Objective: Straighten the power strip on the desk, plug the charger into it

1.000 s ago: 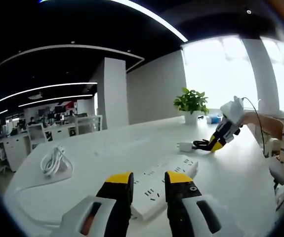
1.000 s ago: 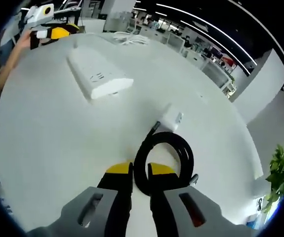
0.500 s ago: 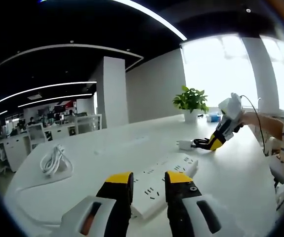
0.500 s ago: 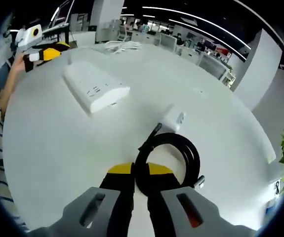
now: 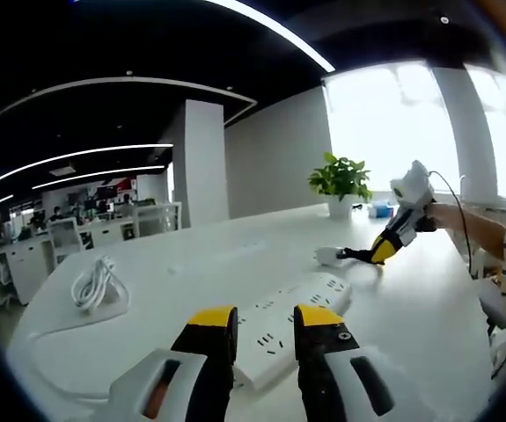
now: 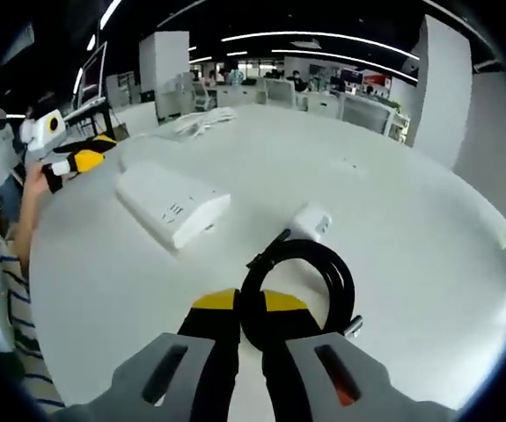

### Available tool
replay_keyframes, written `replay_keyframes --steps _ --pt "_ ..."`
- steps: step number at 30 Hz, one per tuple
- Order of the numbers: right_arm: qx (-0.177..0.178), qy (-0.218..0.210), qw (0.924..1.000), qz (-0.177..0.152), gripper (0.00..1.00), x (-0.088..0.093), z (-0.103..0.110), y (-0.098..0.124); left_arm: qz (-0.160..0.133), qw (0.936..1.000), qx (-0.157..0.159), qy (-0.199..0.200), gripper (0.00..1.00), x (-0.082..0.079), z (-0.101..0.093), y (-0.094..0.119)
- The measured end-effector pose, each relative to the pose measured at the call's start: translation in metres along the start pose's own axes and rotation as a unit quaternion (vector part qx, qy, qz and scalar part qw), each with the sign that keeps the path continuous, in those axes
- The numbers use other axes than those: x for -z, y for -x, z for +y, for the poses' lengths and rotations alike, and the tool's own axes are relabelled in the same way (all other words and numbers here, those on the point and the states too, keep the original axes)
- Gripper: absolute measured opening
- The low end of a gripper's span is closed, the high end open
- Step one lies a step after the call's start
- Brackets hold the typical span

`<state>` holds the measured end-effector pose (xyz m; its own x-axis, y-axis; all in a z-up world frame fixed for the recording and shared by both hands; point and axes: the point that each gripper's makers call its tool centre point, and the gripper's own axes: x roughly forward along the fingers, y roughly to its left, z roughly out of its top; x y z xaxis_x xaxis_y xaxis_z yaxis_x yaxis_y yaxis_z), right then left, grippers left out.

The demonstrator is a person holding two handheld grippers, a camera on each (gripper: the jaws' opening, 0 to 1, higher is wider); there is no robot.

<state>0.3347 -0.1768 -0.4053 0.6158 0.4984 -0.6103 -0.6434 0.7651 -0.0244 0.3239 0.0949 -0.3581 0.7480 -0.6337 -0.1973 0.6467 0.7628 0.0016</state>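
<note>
Charger (image 6: 310, 221) not plugged in yet, lying on desk (image 6: 393, 220) near strip (image 6: 172, 207). Right gripper (image 6: 250, 303) clenched on black cable (image 6: 298, 280). Left gripper (image 5: 264, 318) over strip, jaws apart, grabbing nothing.

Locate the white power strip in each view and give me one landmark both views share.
Left gripper view: the power strip lies low in the centre, running up and to the right from just beyond the left gripper.
Right gripper view: the power strip lies left of centre, up and to the left of the right gripper.
Shared landmark: the white charger with its black coiled cable.
</note>
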Motion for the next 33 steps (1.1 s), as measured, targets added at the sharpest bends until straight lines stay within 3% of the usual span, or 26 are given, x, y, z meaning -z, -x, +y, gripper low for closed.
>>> replay_keyframes --steps 12,21,24,33 --pt "-0.009 -0.066 0.9954 -0.070 0.07 -0.026 -0.002 0.002 0.007 1.0000 0.002 -0.003 0.25 0.002 -0.002 -0.002" --pt "-0.012 -0.118 0.9860 -0.117 0.07 -0.043 -0.011 0.005 0.006 1.0000 0.002 -0.001 0.25 0.002 -0.001 -0.001" --pt "-0.018 -0.148 0.9780 -0.145 0.07 -0.052 -0.012 0.007 0.007 1.0000 0.002 -0.002 0.25 0.003 -0.002 -0.002" --pt "-0.022 -0.180 0.9706 -0.158 0.07 -0.060 -0.014 0.004 0.019 0.9996 -0.003 -0.020 0.25 0.009 -0.003 -0.007"
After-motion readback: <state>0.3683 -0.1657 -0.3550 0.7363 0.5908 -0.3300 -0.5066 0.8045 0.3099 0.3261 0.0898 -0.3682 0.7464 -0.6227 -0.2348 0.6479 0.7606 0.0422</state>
